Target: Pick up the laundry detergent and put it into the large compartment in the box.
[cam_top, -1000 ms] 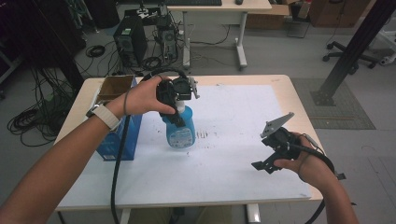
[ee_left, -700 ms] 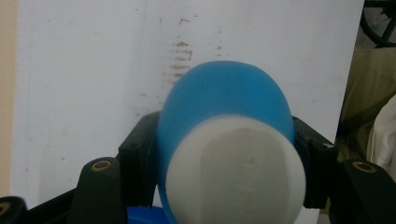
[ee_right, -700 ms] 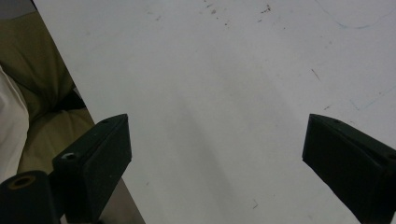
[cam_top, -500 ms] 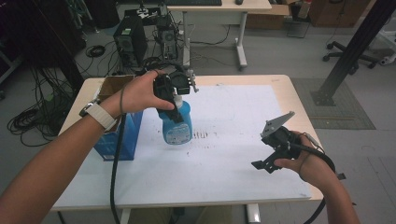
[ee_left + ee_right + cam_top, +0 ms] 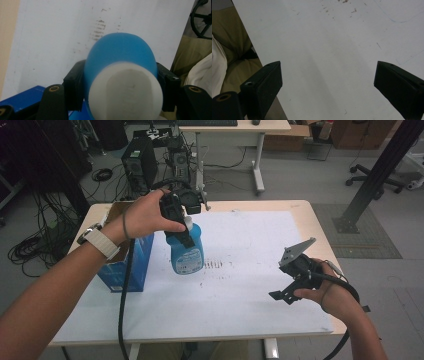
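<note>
A blue bottle (image 5: pixel 188 254) with a white cap hangs above the left-centre of the white sheet (image 5: pixel 250 245), held near its top. My left gripper (image 5: pixel 186 236) points down and is shut on it. In the left gripper view the black pads (image 5: pixel 74 87) press on both sides of the blue bottle (image 5: pixel 120 50), just below its white cap (image 5: pixel 125 90). My right gripper (image 5: pixel 286 287) hovers over the sheet's front right part. Its jaws stand wide apart, and the right gripper view shows my right gripper (image 5: pixel 327 82) with nothing but bare white sheet (image 5: pixel 329 50) between them.
An open blue cardboard box (image 5: pixel 125 265) stands at the table's left edge, close beside the bottle. Dark smudges (image 5: pixel 215 265) mark the sheet just right of the bottle. Behind the table (image 5: pixel 305 212), computer towers (image 5: pixel 137 162) and cables sit on the floor.
My left gripper has risen with the bottle in it, so the bottle hangs higher above the sheet. The right gripper has stayed where it was.
</note>
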`<state>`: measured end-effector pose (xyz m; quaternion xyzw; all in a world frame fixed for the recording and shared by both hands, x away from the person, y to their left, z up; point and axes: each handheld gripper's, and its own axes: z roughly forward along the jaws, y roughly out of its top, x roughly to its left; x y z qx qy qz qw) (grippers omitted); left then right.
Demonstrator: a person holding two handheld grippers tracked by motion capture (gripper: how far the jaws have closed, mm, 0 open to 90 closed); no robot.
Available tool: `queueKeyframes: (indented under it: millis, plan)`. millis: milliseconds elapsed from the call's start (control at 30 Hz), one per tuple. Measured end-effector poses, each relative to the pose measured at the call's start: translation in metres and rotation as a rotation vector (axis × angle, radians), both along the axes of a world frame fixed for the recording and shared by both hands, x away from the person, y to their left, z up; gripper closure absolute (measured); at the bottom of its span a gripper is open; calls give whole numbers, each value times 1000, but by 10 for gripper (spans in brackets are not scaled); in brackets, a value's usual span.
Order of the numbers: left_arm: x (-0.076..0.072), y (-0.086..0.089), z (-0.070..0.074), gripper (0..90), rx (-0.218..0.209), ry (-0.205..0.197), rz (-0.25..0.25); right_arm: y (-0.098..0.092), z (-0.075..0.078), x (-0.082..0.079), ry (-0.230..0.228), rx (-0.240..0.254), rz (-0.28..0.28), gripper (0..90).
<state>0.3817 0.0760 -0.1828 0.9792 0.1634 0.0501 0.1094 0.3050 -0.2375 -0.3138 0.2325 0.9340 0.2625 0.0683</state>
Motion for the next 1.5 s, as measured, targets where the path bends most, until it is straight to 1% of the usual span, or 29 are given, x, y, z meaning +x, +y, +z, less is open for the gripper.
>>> queueKeyframes:
  millis: [233,500,667,800,867,900,1100,1300,1500]
  plan:
    - [0,4,8,374,-13,1,64,2,1,1,0,-1,9,85]
    - [-2,9,19,374,-28,-12,126,5,2,3,-4,0,17,85]
    - [-3,13,28,374,-40,-23,187,7,2,3,-5,3,21,85]
    - [-4,17,35,374,-29,-28,209,6,2,2,-8,4,21,84]
    - [-4,19,38,374,-31,-30,231,6,2,2,-7,2,20,84]
    - [-4,19,39,374,-23,-26,236,6,3,2,-8,2,20,84]
    - [-4,23,45,374,-21,-20,281,7,5,1,-16,1,26,84]
    - [-5,28,53,374,-39,-43,342,9,6,2,-21,4,34,84]
    - [-5,32,61,374,-47,-52,404,10,5,2,-20,1,39,85]
